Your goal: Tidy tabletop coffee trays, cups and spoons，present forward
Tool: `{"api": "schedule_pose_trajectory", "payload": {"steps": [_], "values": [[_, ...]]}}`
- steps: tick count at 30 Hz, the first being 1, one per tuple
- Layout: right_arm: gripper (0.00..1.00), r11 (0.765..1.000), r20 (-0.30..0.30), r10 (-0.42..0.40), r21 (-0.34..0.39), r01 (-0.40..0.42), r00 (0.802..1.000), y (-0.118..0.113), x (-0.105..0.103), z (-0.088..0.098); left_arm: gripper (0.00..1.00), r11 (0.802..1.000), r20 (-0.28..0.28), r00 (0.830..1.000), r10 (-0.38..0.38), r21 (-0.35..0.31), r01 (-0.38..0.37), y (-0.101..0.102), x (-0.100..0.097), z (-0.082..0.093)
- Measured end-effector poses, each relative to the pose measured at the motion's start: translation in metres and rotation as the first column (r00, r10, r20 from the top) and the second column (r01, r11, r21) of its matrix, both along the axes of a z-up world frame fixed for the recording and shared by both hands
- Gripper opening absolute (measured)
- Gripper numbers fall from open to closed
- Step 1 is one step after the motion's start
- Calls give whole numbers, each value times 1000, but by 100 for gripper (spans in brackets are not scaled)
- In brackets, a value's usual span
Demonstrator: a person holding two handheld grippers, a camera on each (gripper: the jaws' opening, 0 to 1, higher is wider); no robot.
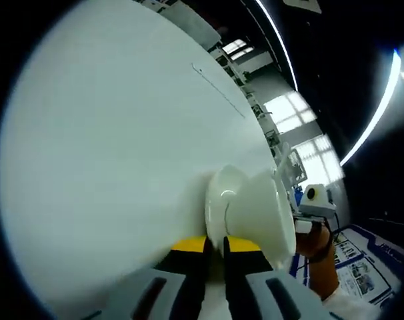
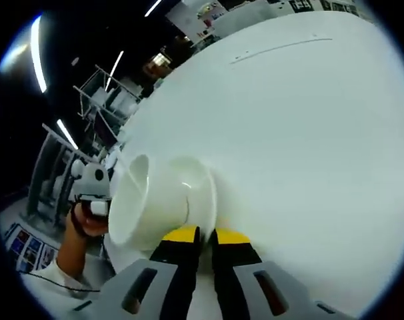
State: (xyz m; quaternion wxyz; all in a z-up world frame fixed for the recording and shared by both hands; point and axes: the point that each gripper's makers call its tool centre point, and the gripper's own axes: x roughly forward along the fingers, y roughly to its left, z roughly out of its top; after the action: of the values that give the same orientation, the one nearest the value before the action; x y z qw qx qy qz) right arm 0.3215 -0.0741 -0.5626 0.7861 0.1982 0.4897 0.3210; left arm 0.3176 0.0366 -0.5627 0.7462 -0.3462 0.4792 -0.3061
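In the left gripper view a white cup (image 1: 259,213) stands on a white saucer (image 1: 219,200), seen edge-on against the white table (image 1: 109,147). My left gripper (image 1: 215,247) is shut on the saucer's near rim. The right gripper view has a white cup (image 2: 145,207) on a saucer (image 2: 203,190), and my right gripper (image 2: 205,237) is shut on that saucer's rim. Both views are rolled, so the table stands like a wall. I cannot tell whether it is one cup and saucer or two. Each view shows the other gripper (image 1: 315,197) (image 2: 89,183) small, beyond the cup.
A hand and orange sleeve (image 1: 319,247) hold the far gripper in the left gripper view, and a hand (image 2: 79,233) holds the one in the right gripper view. Shelving and windows (image 1: 289,113) stand past the table's edge. A thin seam (image 2: 282,47) crosses the tabletop.
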Motion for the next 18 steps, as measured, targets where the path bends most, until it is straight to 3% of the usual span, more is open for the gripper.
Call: {"api": "schedule_pose_trajectory", "payload": {"steps": [3,7,13,18], "values": [[8,1000,-50,-14,16,15,999,0,-1,-1,10,999,-49,998,34,-21,-36,0,0,-1],[7,1000,-47,-17,7,18,999,0,-2,-1,8,995,-121,989,79,-43,-84,0,0,-2],[5,995,-121,-72,53,79,990,0,-3,-2,7,993,-152,982,109,-25,-114,0,1,-2],[5,996,-134,-80,36,85,988,1,-3,0,6,992,-175,977,125,4,-126,1,1,-3]]}}
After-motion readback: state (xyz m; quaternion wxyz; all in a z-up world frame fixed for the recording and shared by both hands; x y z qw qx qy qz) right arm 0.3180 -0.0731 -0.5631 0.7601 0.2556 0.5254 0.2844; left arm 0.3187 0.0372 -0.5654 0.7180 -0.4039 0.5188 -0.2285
